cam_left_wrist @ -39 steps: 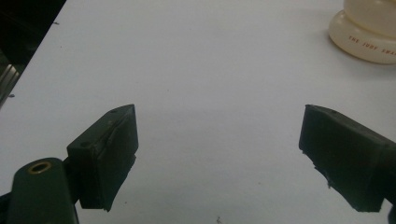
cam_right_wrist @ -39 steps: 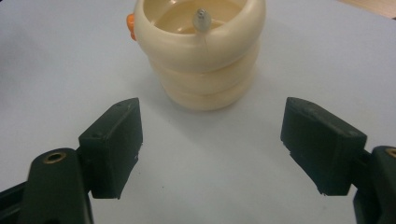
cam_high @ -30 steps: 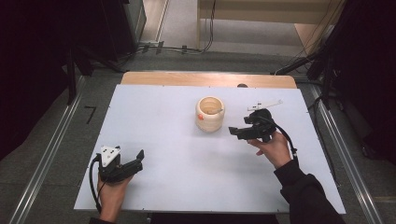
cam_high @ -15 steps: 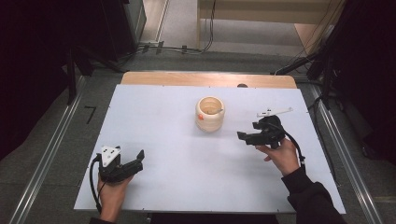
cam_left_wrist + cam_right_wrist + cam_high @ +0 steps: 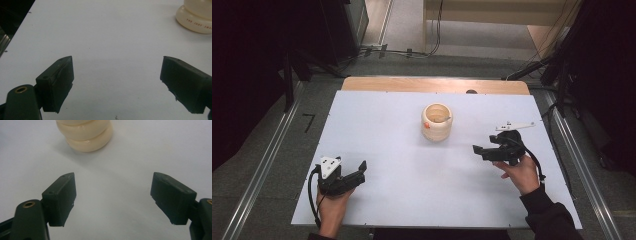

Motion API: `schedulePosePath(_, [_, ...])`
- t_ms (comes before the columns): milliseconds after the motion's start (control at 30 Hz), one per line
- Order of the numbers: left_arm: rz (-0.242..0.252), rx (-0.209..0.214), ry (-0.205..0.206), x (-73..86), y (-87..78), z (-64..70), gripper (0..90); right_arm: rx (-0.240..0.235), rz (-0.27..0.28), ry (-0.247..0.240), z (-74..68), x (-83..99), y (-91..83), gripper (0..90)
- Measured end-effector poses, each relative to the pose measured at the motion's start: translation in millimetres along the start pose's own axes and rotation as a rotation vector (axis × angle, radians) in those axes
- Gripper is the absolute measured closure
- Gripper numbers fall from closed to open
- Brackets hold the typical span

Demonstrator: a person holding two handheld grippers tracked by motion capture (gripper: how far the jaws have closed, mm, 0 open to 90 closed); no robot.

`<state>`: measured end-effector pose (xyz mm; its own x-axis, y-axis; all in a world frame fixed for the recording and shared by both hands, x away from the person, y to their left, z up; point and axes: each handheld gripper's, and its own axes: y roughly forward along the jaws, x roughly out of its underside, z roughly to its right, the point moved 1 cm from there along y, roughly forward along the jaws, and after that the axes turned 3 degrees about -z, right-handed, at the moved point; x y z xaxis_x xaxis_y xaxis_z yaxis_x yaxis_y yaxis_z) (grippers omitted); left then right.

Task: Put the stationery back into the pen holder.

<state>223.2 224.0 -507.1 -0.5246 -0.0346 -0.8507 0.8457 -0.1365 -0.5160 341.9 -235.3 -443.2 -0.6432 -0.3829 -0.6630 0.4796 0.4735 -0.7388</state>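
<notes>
**Both grippers wide open, cream holder alone at mid-table**

The cream holder [image 5: 436,121] stood upright on the white table [image 5: 387,125], a little beyond the middle and slightly towards the right. It was a squat, ribbed pot built of stacked rounded rings, open at the top. Small printed lettering ran round its base ring in the left gripper view [image 5: 198,18]. Inside it, something small and pale lay against the rim, with a red-orange dab low on the near-left side; the high view was too coarse to say what either was.

The right gripper [image 5: 479,150] hung just off to the holder's right and nearer the person, well clear of it, its jaws pointing leftwards across the table. The right hand [image 5: 519,172] gripped it from behind, the dark sleeve [image 5: 547,217] coming in from the bottom right corner. Its jaws were spread wide with nothing between them, and its own view looked past them to the holder's base [image 5: 86,133].

The left gripper [image 5: 359,170] sat low at the near-left part of the table, far from the holder, held by the left hand [image 5: 332,207] coming in from the bottom edge. Its jaws too gaped wide over bare white surface, holding nothing.
</notes>
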Motion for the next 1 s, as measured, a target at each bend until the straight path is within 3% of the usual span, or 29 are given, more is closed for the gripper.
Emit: schedulePosePath(1000, [-0.005, 0.001, 0.004, 0.5, 0.8, 1.4, 12.6, 0.052, 0.013, 0.075, 33.4, 46.4, -24.2, 19.5])
